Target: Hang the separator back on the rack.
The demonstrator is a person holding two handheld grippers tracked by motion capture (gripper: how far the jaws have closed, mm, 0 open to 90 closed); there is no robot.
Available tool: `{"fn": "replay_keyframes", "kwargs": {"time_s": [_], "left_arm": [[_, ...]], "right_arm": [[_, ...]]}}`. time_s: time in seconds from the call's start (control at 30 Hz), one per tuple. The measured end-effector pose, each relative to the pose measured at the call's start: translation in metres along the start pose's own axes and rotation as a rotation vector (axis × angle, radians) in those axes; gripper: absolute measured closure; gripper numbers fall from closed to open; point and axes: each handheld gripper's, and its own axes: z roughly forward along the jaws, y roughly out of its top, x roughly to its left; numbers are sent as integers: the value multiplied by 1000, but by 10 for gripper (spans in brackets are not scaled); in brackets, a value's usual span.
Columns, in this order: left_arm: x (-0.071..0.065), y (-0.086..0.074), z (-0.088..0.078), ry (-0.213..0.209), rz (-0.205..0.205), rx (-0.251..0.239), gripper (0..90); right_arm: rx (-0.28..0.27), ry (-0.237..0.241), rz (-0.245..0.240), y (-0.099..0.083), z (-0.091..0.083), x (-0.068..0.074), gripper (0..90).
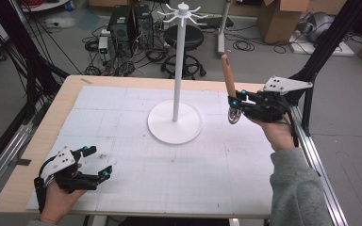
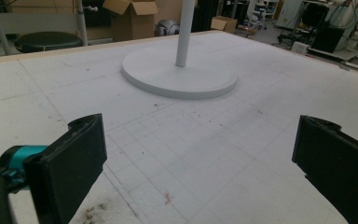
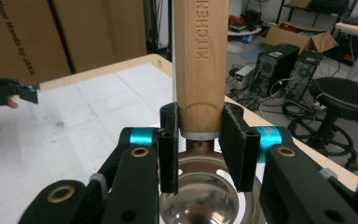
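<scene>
My right gripper (image 1: 235,100) is shut on a kitchen utensil with a wooden handle (image 1: 226,75), held in the air over the table's right side. The handle points up and its shiny metal head (image 1: 234,115) hangs below the jaws. In the right gripper view the pads (image 3: 168,144) clamp the handle's lower end (image 3: 200,60) just above the metal head (image 3: 200,196). A white stand with a round base (image 1: 175,121) and hooks on top (image 1: 183,12) rises mid-table, left of the utensil. My left gripper (image 1: 98,161) rests open at the near left, with nothing between its jaws (image 2: 200,163).
A white gridded mat (image 1: 136,179) covers the wooden table (image 1: 70,94). Black frame posts (image 1: 327,44) stand close behind my right hand. On the floor beyond the table are computer towers (image 1: 127,28), a black stool (image 1: 188,40), cables and cardboard boxes (image 1: 278,19).
</scene>
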Motion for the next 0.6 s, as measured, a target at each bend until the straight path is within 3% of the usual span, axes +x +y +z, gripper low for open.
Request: {"fn": "replay_keyframes", "kwargs": {"time_s": [0.6], "left_arm": [[0, 0, -1, 2, 1, -3, 34]], "right_arm": [[-30, -16, 10, 19, 9, 5, 698]]}}
